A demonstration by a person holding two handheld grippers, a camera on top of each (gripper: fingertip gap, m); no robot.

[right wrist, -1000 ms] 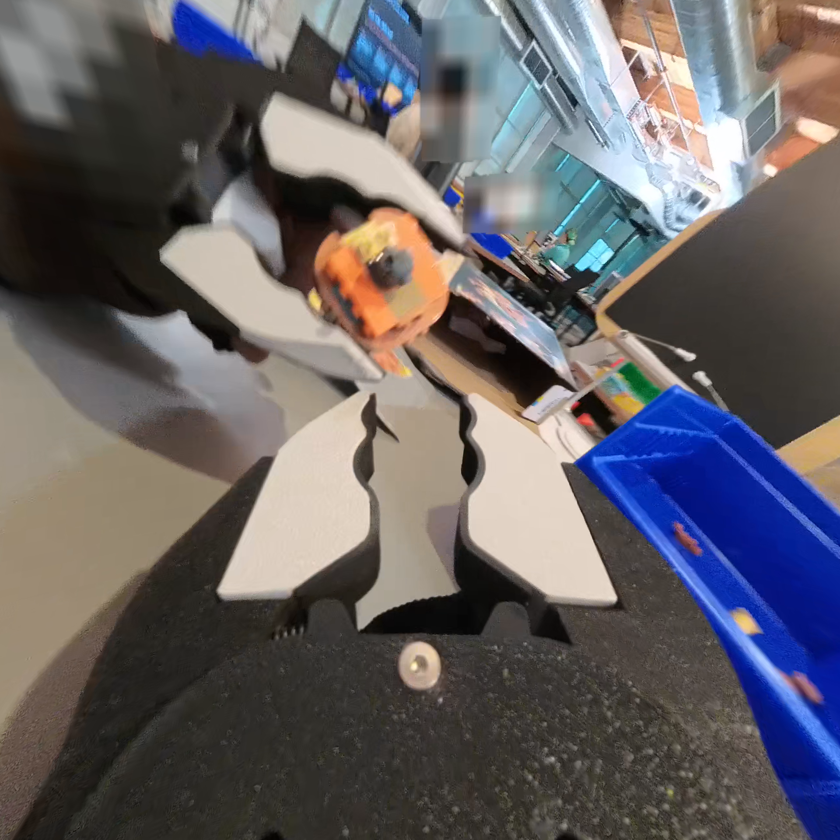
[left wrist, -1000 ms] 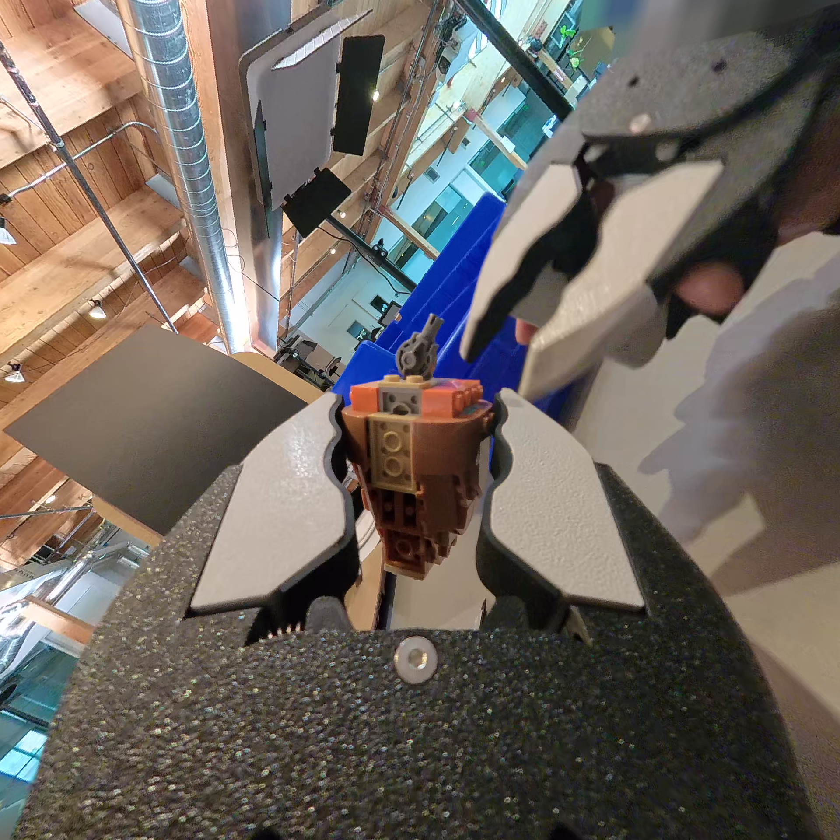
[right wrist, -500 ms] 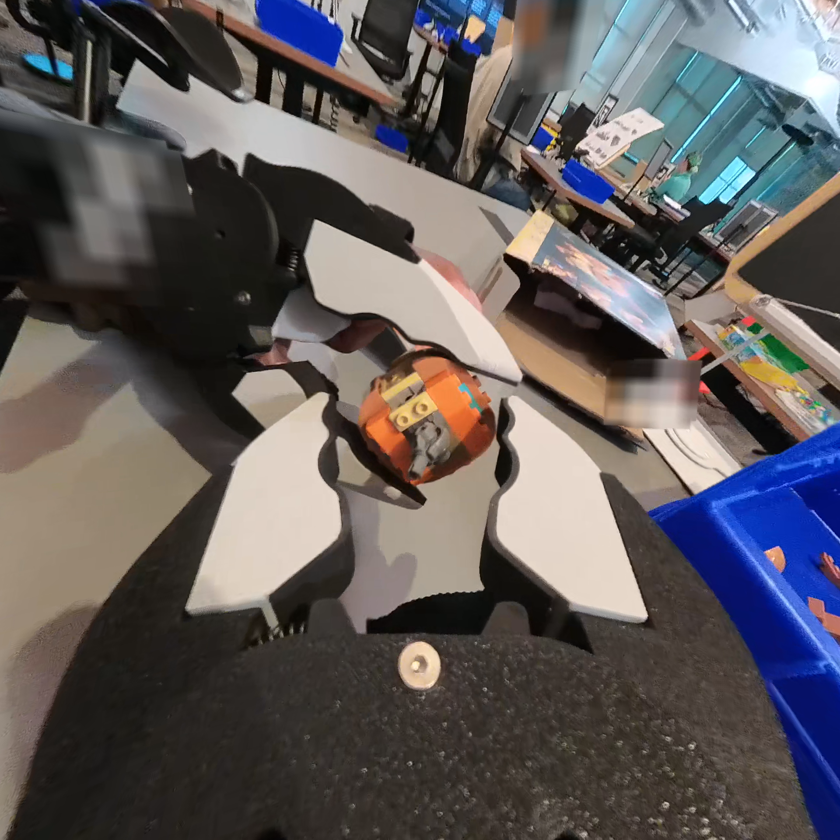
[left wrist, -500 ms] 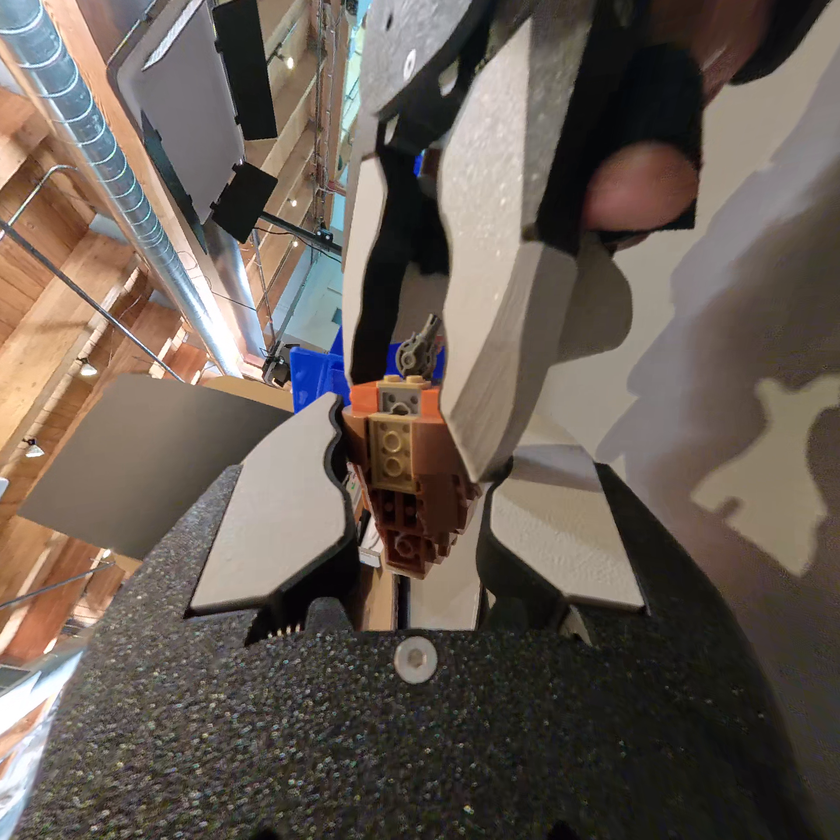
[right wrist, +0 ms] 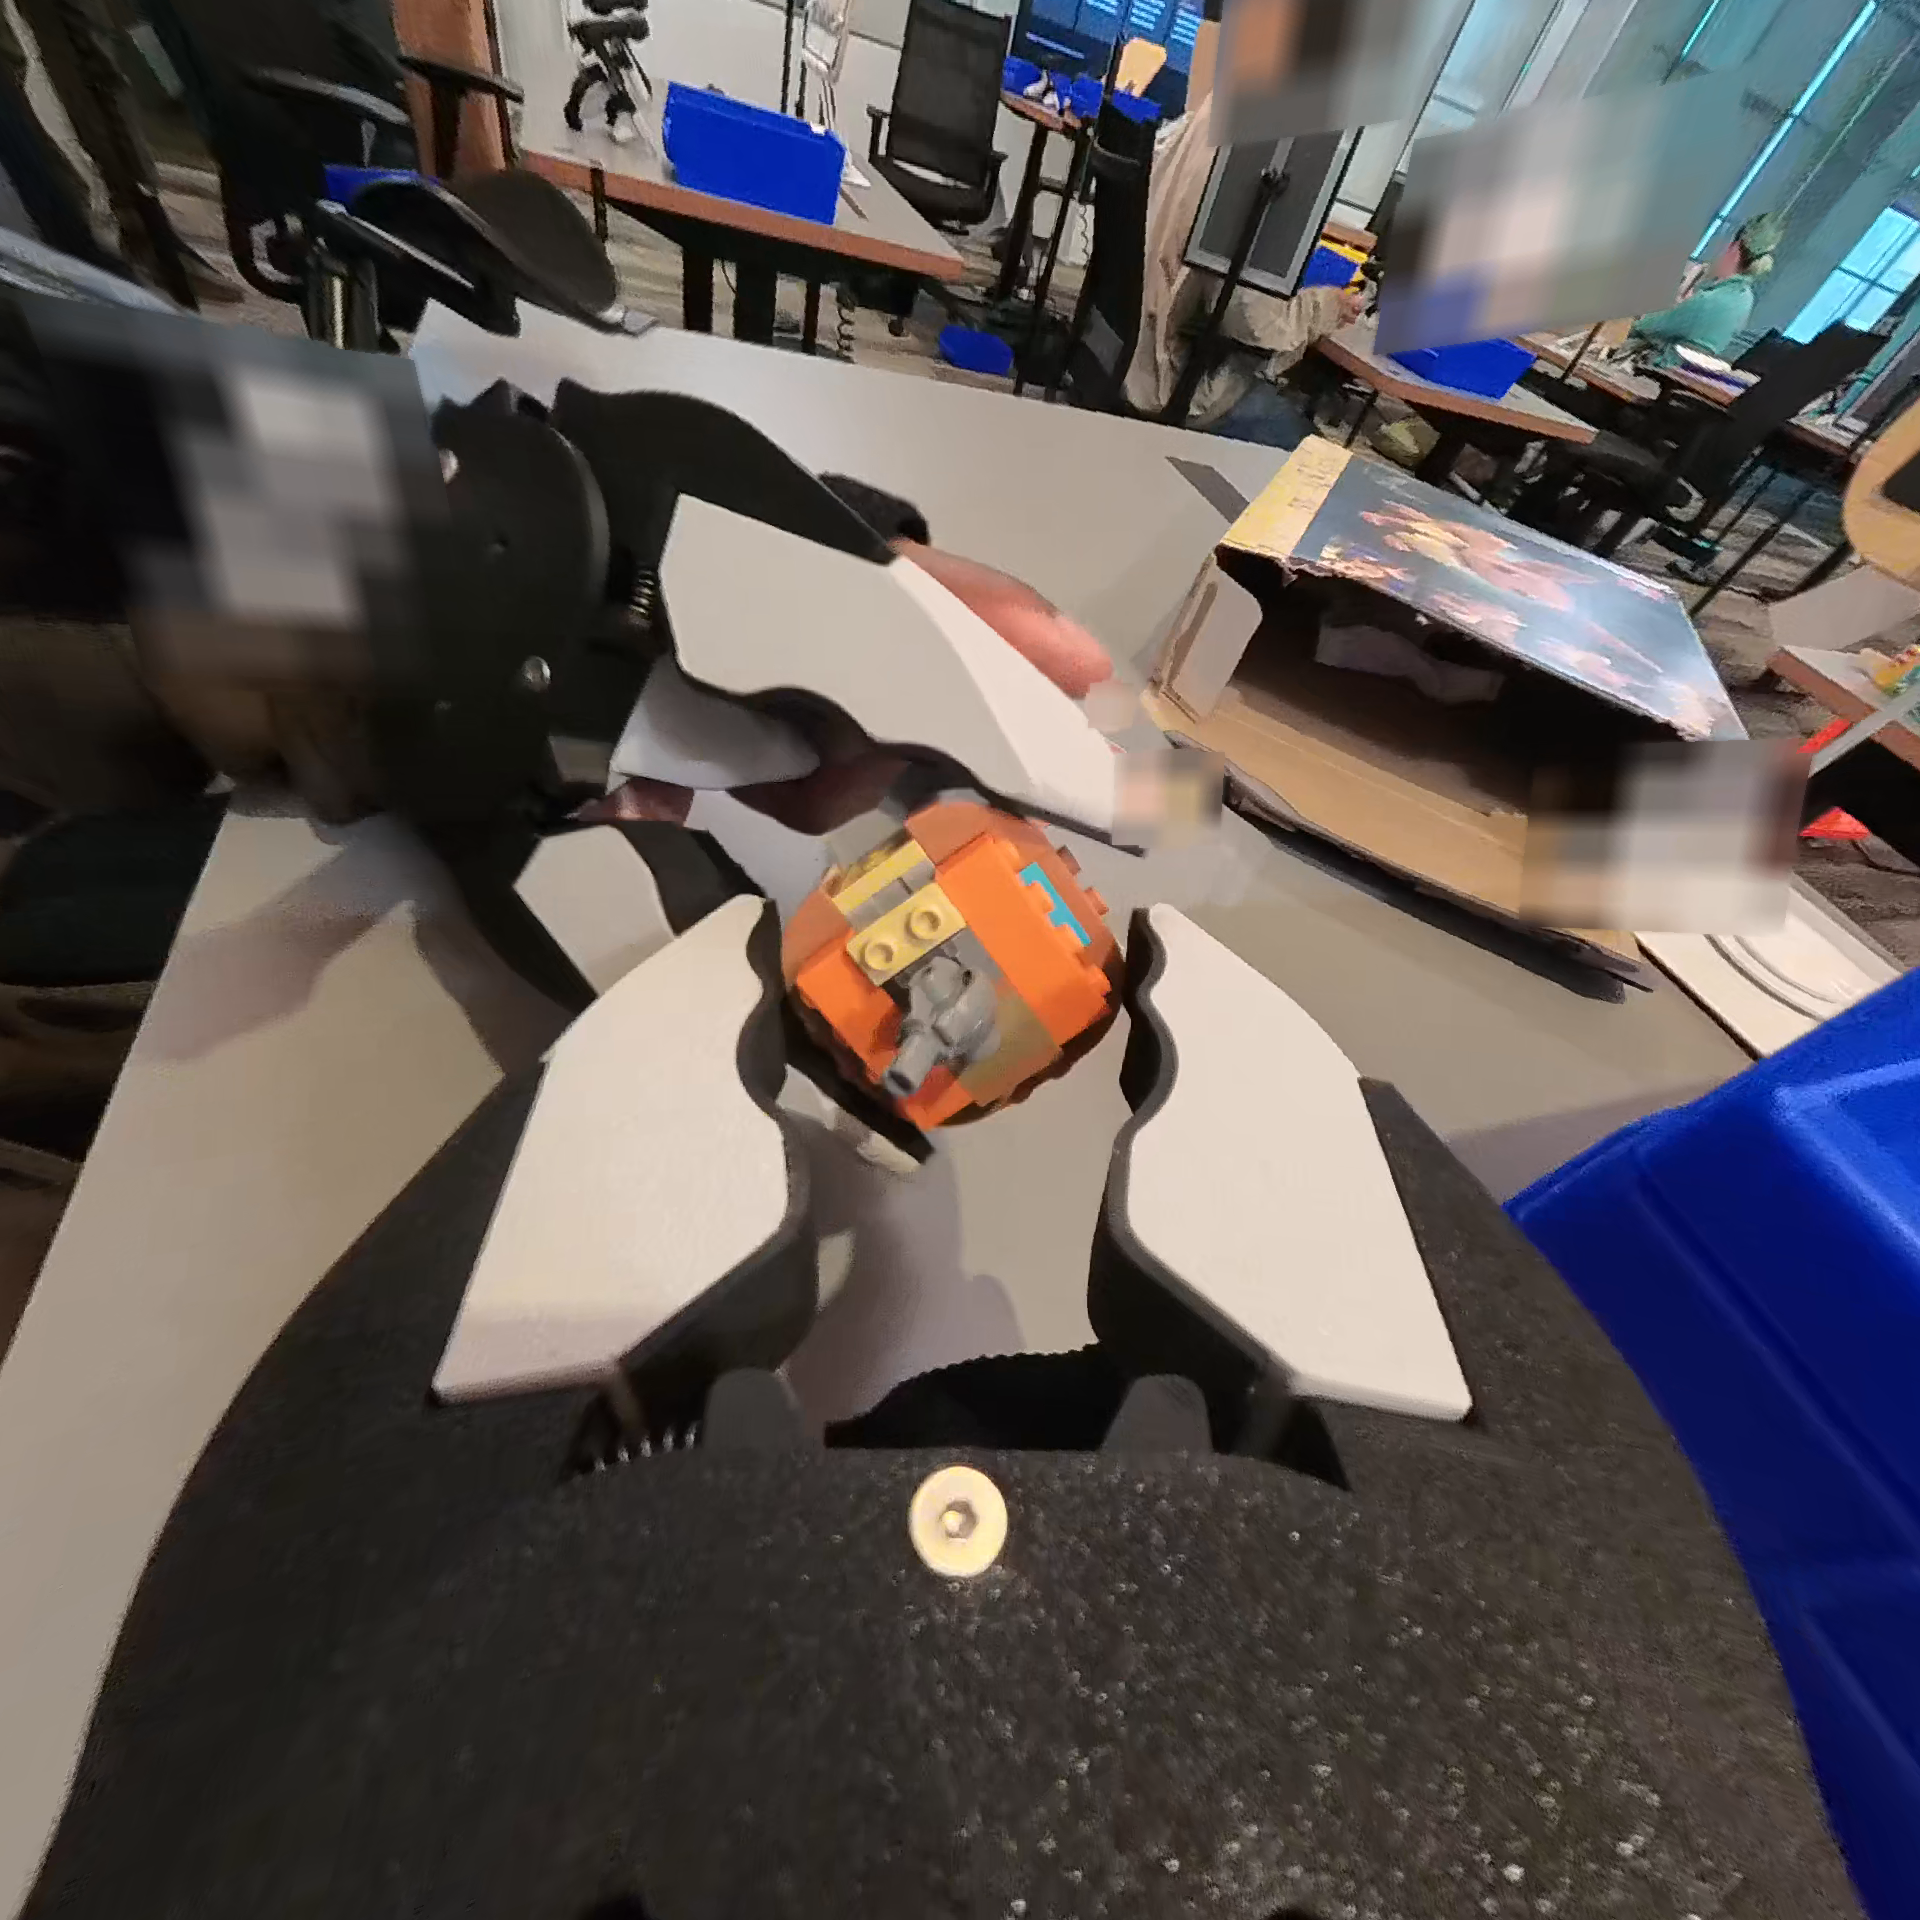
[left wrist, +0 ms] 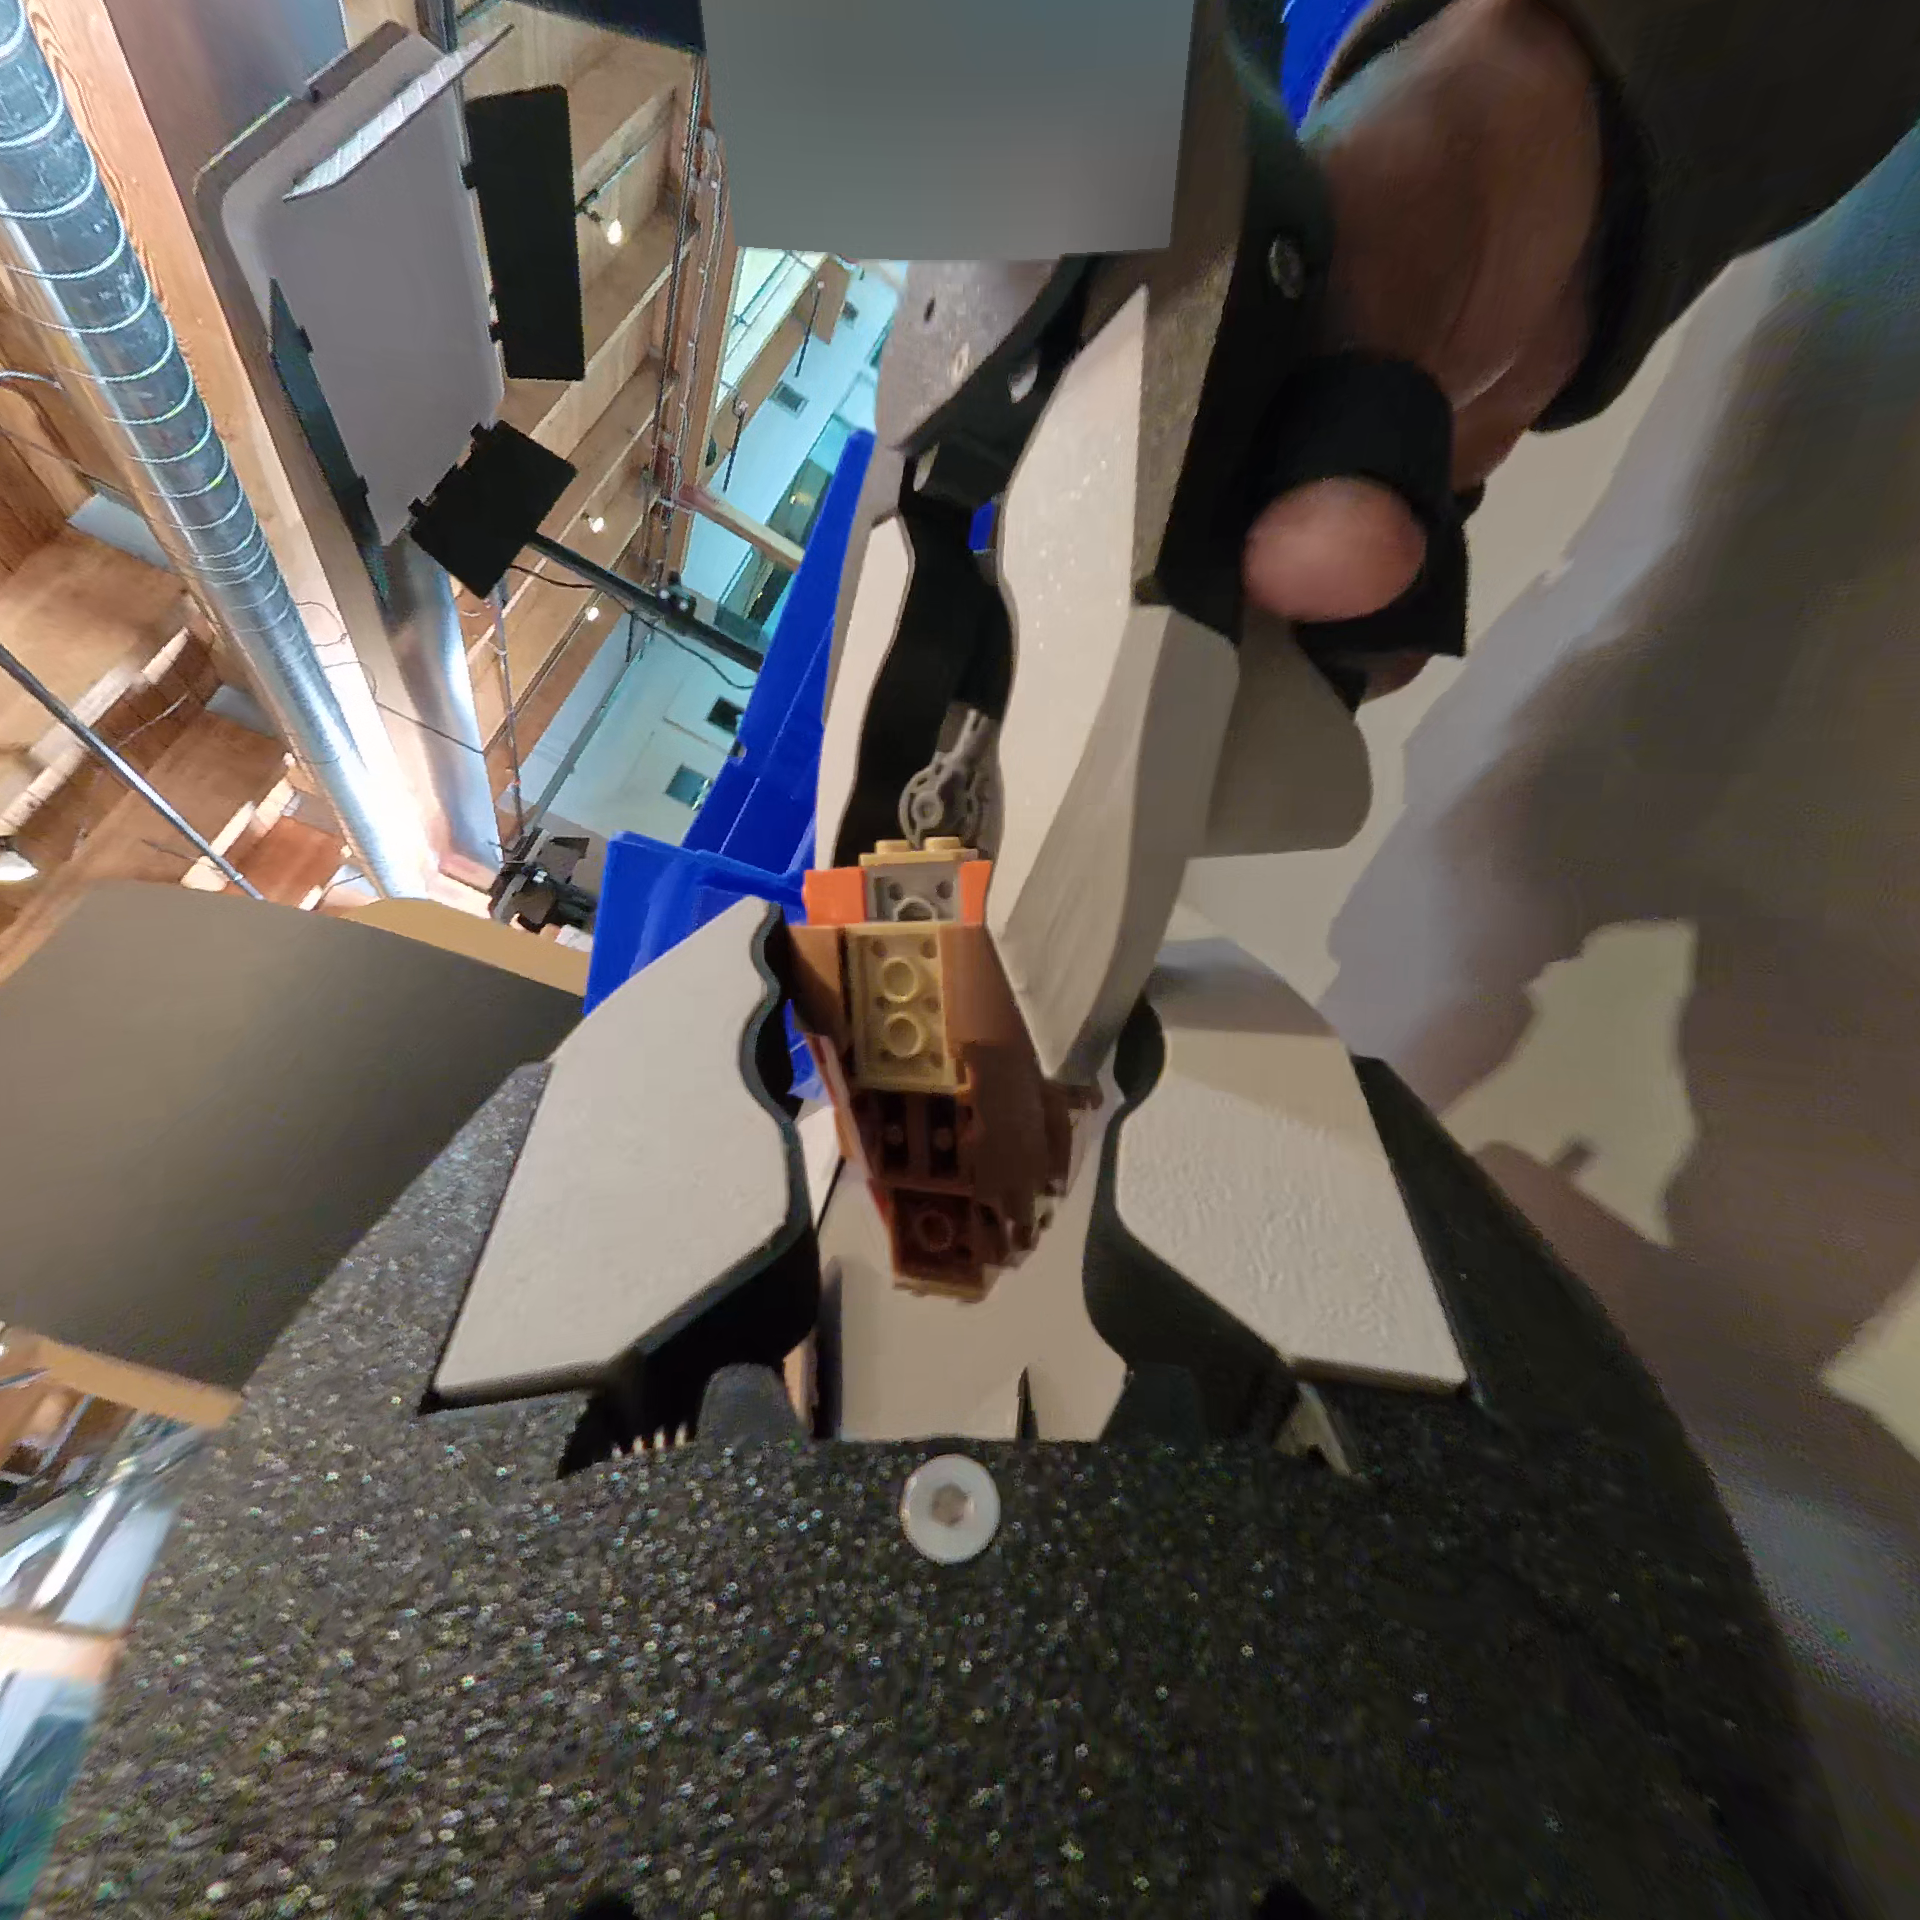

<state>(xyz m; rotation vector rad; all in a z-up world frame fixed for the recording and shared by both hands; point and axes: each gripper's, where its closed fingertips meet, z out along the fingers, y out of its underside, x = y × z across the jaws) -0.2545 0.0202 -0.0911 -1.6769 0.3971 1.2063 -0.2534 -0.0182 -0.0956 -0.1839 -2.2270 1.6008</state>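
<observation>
My left gripper [left wrist: 940,1049] pinched the rounded orange and brown toy-brick model [left wrist: 920,1060], its two pale fingers pressed on the model's sides, holding it clear above the grey tabletop [right wrist: 260,1091]. A small grey hinge piece [right wrist: 940,1013] stuck out of the model's orange end, beside a tan two-stud plate [right wrist: 902,930].

My right gripper [right wrist: 945,997] had its fingers spread, one on each side of the model's orange end; I could not tell whether either finger touched it. In the left wrist view the right gripper [left wrist: 940,873] came down from the far side and one of its fingers overlapped the model's right flank, blocking that side. A person's fingertip [left wrist: 1335,556] showed through a black strap behind it.

A blue plastic bin [right wrist: 1756,1299] stood close on the right, crowding that edge. Farther right lay an opened cardboard box with a printed picture lid [right wrist: 1475,644]. The tabletop to the left lay open. Beyond the far edge stood black office chairs [right wrist: 478,239], other desks, and another blue bin [right wrist: 753,151]. The left wrist view looked up at a silver ribbed duct [left wrist: 208,499] against wooden ceiling beams. I saw no legible writing.
</observation>
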